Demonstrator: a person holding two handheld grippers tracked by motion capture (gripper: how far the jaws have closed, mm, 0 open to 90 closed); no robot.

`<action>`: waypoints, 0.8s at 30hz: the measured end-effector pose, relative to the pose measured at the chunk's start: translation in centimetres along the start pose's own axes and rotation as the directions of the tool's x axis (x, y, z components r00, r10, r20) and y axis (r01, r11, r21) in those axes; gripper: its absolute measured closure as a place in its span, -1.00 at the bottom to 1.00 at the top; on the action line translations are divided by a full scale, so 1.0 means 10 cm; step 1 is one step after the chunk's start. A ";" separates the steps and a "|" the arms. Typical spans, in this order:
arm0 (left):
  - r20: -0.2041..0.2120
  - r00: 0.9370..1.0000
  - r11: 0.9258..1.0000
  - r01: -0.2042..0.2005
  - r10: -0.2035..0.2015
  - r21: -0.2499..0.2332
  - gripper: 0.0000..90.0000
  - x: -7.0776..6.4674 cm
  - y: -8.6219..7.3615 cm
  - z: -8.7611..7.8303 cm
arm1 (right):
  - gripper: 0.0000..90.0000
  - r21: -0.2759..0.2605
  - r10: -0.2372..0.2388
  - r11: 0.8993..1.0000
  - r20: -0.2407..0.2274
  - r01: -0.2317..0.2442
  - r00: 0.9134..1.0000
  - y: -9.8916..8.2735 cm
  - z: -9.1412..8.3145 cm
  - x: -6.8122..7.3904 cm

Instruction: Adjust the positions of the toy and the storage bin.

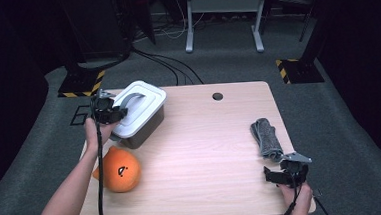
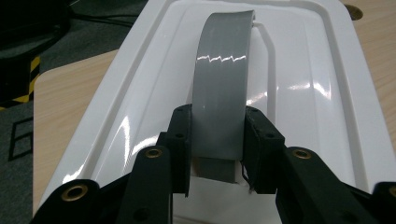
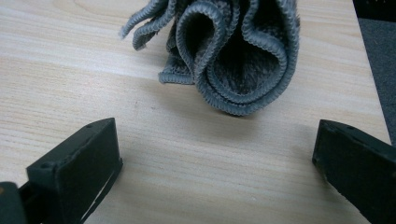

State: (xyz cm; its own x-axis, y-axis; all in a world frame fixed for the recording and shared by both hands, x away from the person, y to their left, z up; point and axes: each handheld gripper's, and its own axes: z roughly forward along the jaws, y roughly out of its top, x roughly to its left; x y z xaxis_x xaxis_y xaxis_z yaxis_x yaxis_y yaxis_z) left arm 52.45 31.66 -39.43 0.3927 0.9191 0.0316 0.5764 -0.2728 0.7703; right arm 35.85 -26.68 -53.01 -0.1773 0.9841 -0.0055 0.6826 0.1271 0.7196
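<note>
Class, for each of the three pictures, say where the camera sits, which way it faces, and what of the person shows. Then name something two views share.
High view: above the person's side, facing forward and down on the table; both forearms and grippers show.
Left gripper view: rides the left gripper, facing the white lid; its jaws clamp the grey handle.
Right gripper view: rides the right gripper, facing the grey cloth; jaws open.
Shared: lid and handle, high and left gripper views.
</note>
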 end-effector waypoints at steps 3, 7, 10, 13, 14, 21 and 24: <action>0.001 1.000 1.000 0.003 -0.003 0.007 0.47 -0.05 0.03 0.02 | -1.00 0.000 0.000 1.000 0.000 0.000 1.000 0.00 0.00 0.00; 0.015 1.000 1.000 0.008 -0.008 0.011 0.47 -0.10 0.06 0.04 | -1.00 -0.001 -0.001 1.000 0.001 0.001 1.000 0.00 0.00 0.00; 0.024 1.000 1.000 0.004 -0.004 0.017 0.47 -0.16 0.07 0.05 | -1.00 0.000 0.003 1.000 0.004 -0.003 1.000 0.00 0.00 0.01; 0.015 1.000 1.000 0.004 -0.004 0.015 0.47 -0.21 0.09 0.06 | -1.00 0.000 0.004 1.000 0.004 -0.004 1.000 0.00 0.00 0.01; 0.017 1.000 1.000 0.003 -0.003 0.015 0.47 -0.23 0.09 0.06 | -1.00 0.002 0.008 1.000 0.004 -0.008 1.000 0.00 0.00 0.01; 0.012 1.000 1.000 0.005 -0.005 0.026 0.47 -0.34 0.14 0.09 | -1.00 0.003 0.009 1.000 0.004 -0.009 1.000 0.00 -0.01 0.01; 0.016 1.000 1.000 0.014 -0.014 0.028 0.47 -0.35 0.14 0.10 | -1.00 0.003 0.009 1.000 0.005 -0.009 1.000 0.00 -0.01 0.01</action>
State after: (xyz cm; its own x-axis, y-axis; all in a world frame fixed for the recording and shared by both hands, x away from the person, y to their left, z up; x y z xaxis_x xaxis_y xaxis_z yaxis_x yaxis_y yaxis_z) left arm 52.63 27.77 -39.08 0.3961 0.9182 0.0105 0.6017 -0.2681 0.7524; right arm 35.76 -26.56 -52.98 -0.1680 0.9858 -0.0022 0.6864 0.1186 0.7175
